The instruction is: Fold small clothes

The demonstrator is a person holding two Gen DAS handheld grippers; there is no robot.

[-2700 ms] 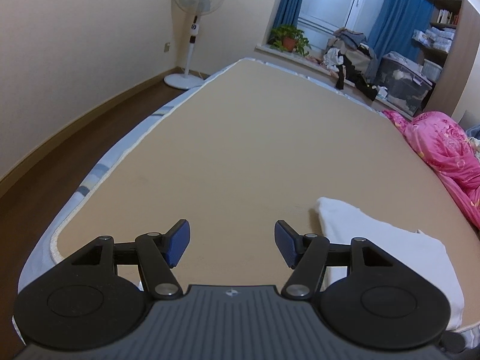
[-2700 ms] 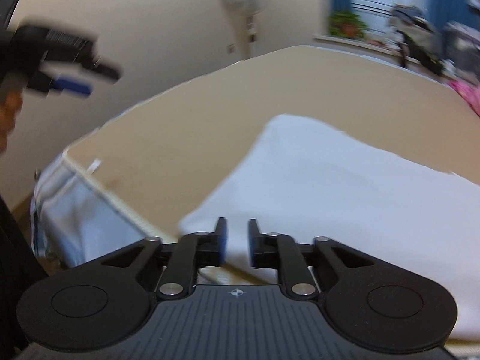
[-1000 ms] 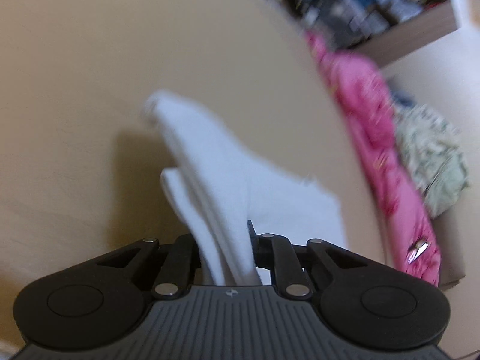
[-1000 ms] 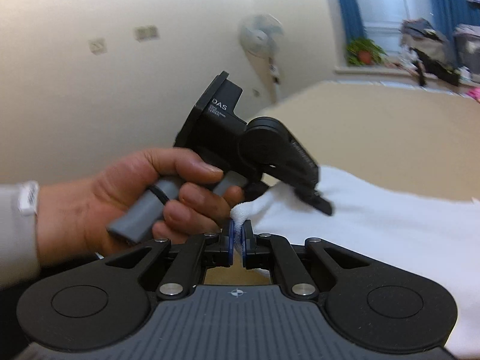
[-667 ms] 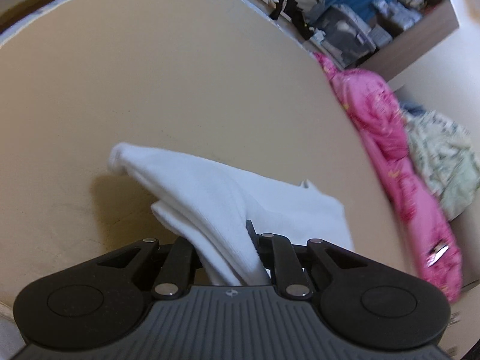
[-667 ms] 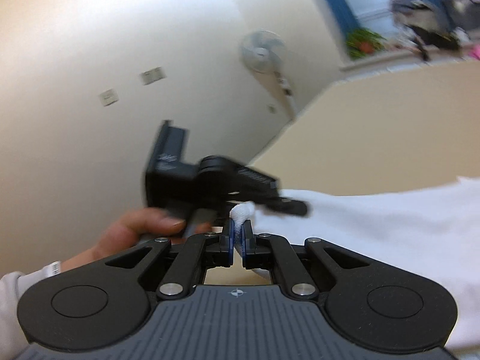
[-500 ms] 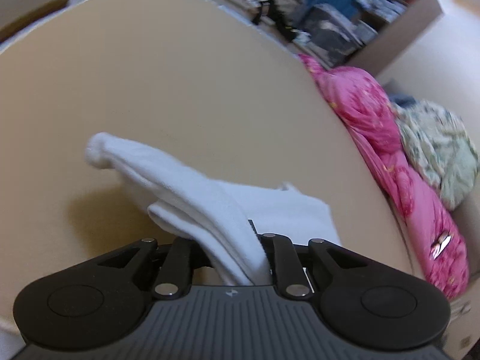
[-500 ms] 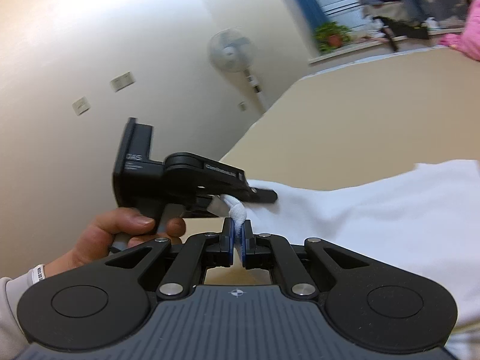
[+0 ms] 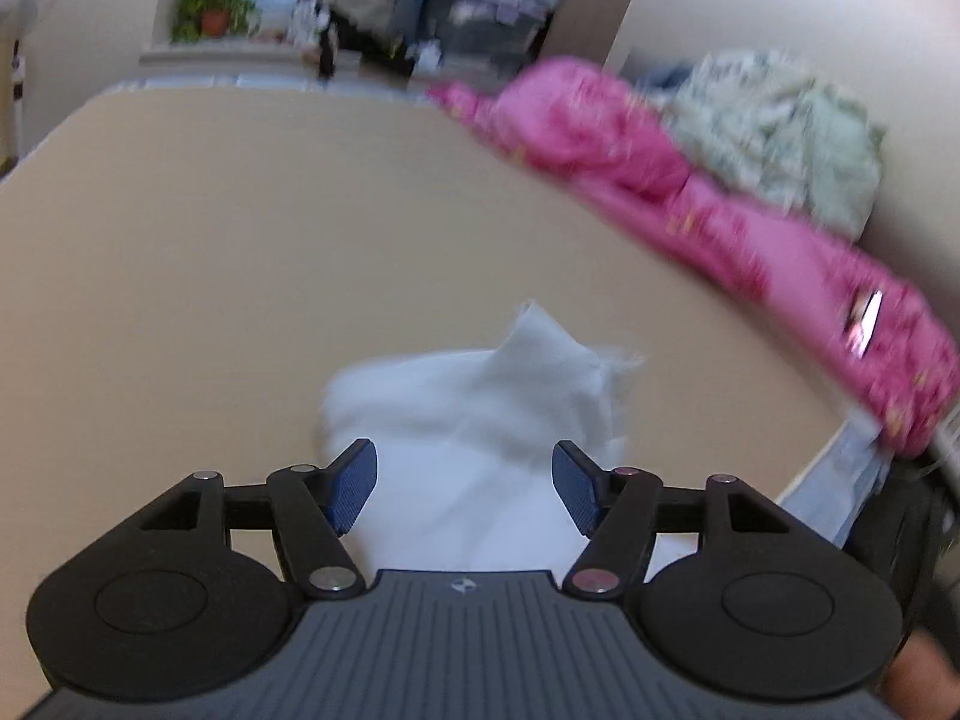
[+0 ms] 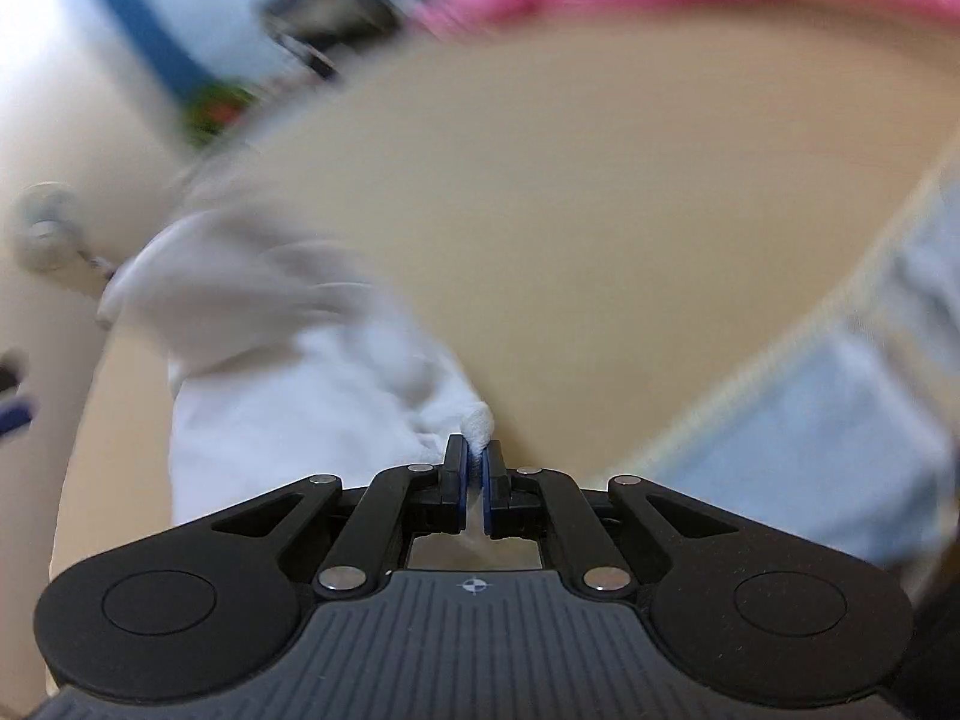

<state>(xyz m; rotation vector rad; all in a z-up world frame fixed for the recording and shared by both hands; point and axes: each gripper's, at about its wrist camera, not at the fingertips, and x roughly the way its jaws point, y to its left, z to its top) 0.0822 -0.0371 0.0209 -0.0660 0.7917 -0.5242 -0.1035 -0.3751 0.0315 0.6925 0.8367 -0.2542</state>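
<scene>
A small white garment (image 9: pixel 480 420) lies bunched on the tan mattress (image 9: pixel 240 228), just ahead of my left gripper (image 9: pixel 465 489). The left gripper is open, its blue pads on either side of the cloth, holding nothing. In the right wrist view my right gripper (image 10: pixel 474 468) is shut on a corner of the white garment (image 10: pixel 288 384). The rest of the cloth trails off to the left above the mattress (image 10: pixel 600 210). Both views are motion-blurred.
A pink quilt (image 9: pixel 690 204) and a pale green blanket (image 9: pixel 774 132) lie along the mattress's right side. The bed edge with a light blue sheet (image 10: pixel 840 420) is to the right. A window sill with a plant (image 9: pixel 210 12) and clutter is behind.
My left gripper has opened and let go of the white garment, which has dropped onto the mattress. My right gripper still holds its corner and has swung round fast.
</scene>
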